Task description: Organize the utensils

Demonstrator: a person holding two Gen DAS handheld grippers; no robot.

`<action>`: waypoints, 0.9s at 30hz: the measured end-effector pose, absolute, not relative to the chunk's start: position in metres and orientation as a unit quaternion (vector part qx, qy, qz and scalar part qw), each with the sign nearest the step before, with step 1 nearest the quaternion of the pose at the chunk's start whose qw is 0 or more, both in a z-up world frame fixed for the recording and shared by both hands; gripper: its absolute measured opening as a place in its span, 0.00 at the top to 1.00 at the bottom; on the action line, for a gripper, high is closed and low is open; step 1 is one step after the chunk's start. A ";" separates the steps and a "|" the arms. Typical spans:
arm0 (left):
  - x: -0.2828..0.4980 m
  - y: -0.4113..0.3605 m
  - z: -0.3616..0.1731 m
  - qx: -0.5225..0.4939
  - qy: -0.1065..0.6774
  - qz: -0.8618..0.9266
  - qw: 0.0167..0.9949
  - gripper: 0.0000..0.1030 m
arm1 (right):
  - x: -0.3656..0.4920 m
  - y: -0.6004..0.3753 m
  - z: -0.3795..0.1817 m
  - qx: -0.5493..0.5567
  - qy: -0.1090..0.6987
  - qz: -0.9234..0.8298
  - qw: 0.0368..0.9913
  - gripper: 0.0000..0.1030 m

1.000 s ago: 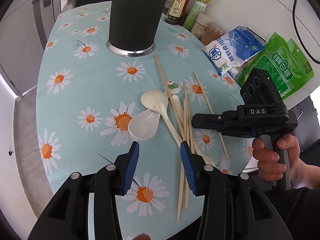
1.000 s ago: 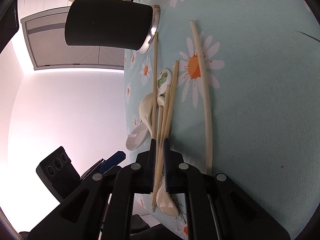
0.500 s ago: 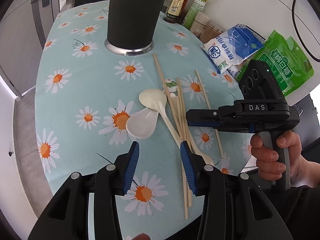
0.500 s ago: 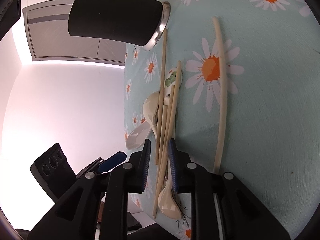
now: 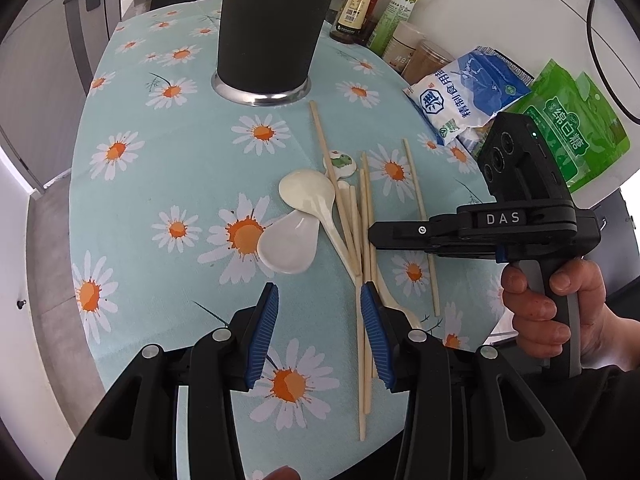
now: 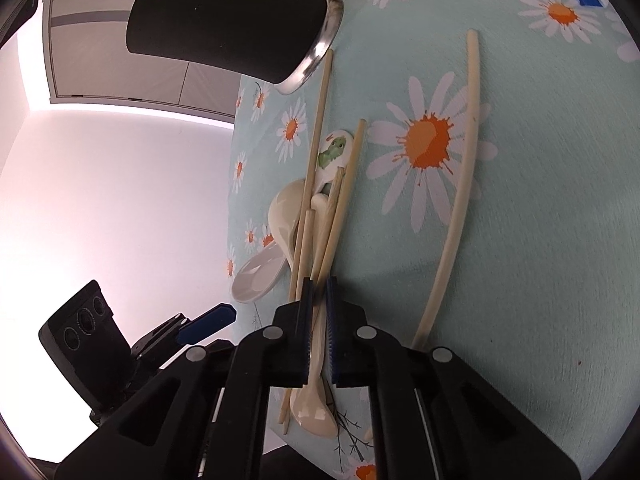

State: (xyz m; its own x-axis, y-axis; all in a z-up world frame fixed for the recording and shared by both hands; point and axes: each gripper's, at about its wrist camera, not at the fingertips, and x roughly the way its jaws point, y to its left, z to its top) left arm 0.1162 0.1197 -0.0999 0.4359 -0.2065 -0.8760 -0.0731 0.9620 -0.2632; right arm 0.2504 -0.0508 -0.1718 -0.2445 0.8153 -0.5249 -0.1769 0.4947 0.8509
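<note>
Closing again, right hand-held gripper pinches chopsticks on the daisy tablecloth.

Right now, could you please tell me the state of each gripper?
Left gripper: open, holding nothing.
Right gripper: its jaws have just been closing on chopsticks in the pile.

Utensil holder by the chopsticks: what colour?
Utensil holder: matte black with a shiny silver base ring; clearest in the left wrist view.

Chopsticks, pale spoons heaped flat near black holder
</note>
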 end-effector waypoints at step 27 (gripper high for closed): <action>0.143 0.102 -0.126 -0.118 0.585 -0.050 0.801 0.62 | 0.269 -0.096 -0.100 0.183 0.585 0.477 0.630 0.94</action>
State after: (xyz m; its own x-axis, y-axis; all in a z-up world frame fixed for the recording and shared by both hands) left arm 0.1428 0.1016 -0.1259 0.3108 -0.2177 -0.9252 -0.0580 0.9673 -0.2471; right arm 0.2692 -0.0959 -0.1001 -0.1390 0.8145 -0.5633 -0.3866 0.4791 0.7881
